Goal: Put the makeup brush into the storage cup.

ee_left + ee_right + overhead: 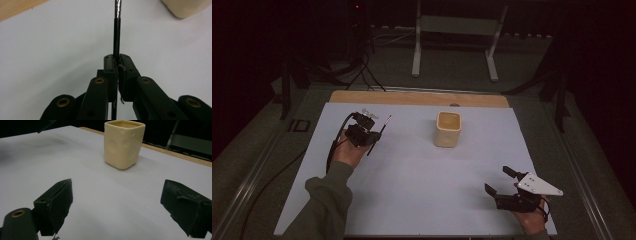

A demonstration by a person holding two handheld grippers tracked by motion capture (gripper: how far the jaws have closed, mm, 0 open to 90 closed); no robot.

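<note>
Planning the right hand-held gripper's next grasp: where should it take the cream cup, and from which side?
Probably across the cup's two opposite flat walls, about mid-height, coming in level from the near right, where the right hand-held gripper already faces it with jaws wide open. The cup stands upright, squarish with rounded corners, so flat pads should seat on the walls. Nothing stands beside it on the mat. The left hand-held gripper holds a thin rod.

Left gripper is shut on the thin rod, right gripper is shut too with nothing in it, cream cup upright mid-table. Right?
One error: the right gripper is open, not shut. The right gripper view shows its jaws standing wide apart with nothing between them. The rest holds: the left gripper is shut on the thin rod, and the cream cup stands upright on the table.
</note>
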